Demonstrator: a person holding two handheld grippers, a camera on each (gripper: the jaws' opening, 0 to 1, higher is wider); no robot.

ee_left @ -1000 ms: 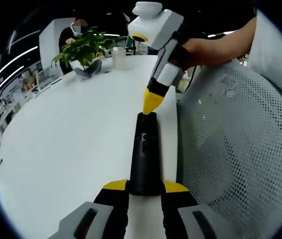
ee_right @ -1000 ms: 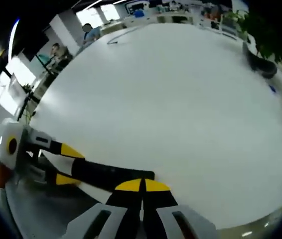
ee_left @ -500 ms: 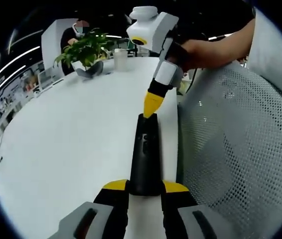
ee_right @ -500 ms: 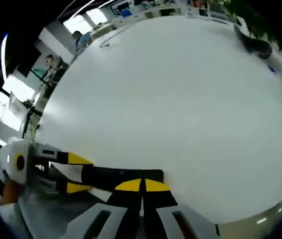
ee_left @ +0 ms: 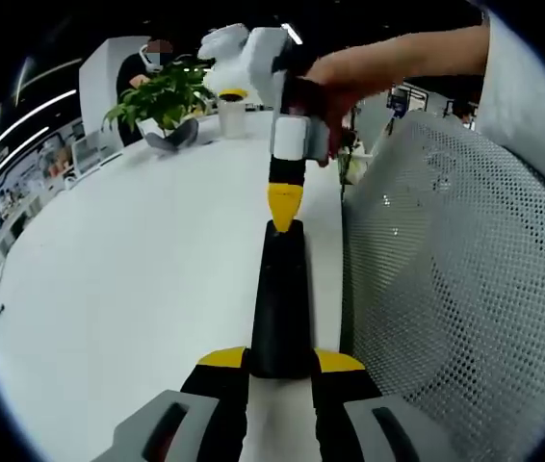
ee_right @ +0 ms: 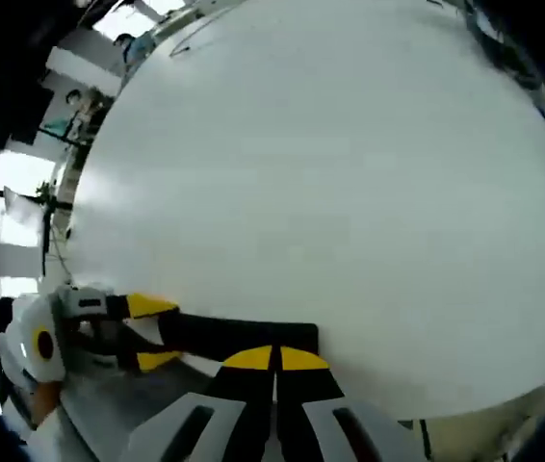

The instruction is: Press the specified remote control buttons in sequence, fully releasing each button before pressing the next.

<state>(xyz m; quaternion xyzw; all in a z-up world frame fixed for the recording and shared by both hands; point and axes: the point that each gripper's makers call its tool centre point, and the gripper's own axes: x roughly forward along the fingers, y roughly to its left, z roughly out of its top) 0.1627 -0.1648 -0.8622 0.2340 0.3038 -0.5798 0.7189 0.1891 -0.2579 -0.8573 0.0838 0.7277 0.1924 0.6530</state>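
**Remote held at one end, pressed at the other**

Nearest the onlooker, the left gripper has its yellow-tipped jaws clamped on the near end of the remote control, a long, slim black bar lying along the edge of the white table. It looks light and rigid, with a smooth, probably slippery plastic shell; a hold across its narrow sides at the button-free end, as here, seems the soundest place, leaving the keys exposed. Pressing at the unsupported far end could tip or slide it if the clamp is loose.

At the remote's far end, the right gripper comes down with its jaws closed together on nothing, forming one yellow wedge whose tip touches the remote's top face or sits just above it; which, I cannot tell. A bare hand carries it.

Beside the remote, off the table edge, stands a grey mesh chair back, perforated and curved. Beyond the remote sit a white cup and a leafy potted plant.

In the right gripper view, the remote shows as a matte black slab on the glossy tabletop.
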